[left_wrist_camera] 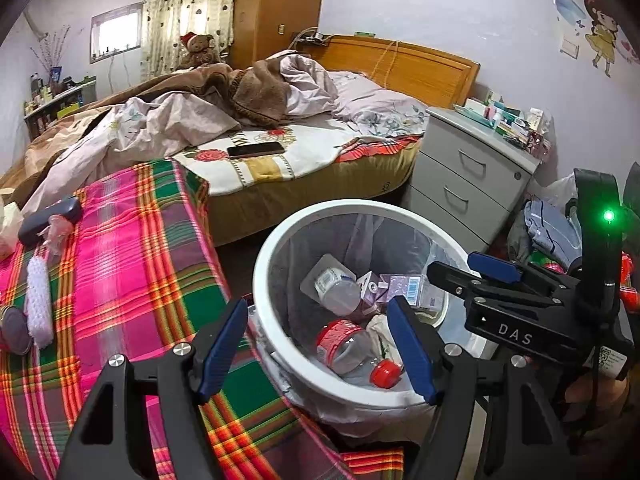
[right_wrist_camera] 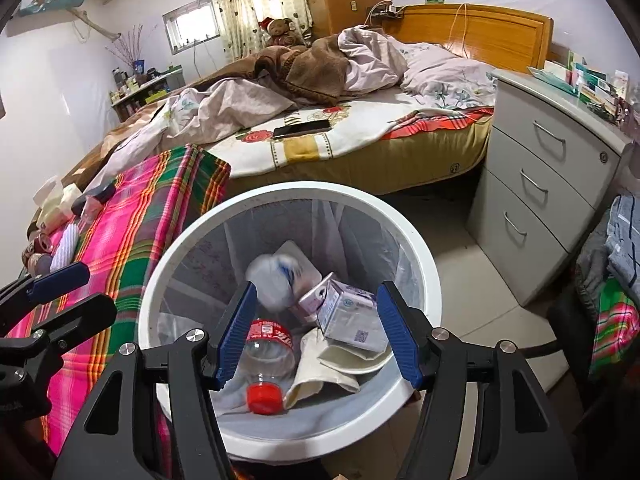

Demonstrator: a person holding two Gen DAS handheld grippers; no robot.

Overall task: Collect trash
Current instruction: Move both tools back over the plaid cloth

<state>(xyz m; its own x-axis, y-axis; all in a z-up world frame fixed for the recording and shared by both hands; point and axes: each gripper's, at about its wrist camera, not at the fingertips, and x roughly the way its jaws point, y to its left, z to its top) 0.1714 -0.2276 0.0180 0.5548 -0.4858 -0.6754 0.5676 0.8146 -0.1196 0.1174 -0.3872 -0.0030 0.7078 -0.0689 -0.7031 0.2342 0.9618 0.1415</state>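
While bottles and cartons fill the bin (right_wrist_camera: 400,240), both hand-held grippers (right_wrist_camera: 316,332) gape empty; table (left_wrist_camera: 132,240) clutter at nine o'clock remains.

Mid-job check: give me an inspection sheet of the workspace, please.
Surface: plaid cloth beside the bin; tiled floor.
Job's things: the bin holds a red-capped bottle, a clear bottle, a carton and paper.
Clutter: brush, dark case and small items on the cloth; phone on the bed.
Grippers: left tongs and right tongs open, empty, over the bin.
Cables: cords at the headboard.
Surroundings: unmade bed, teddy bear, drawer unit with boxes on top, clothes pile.
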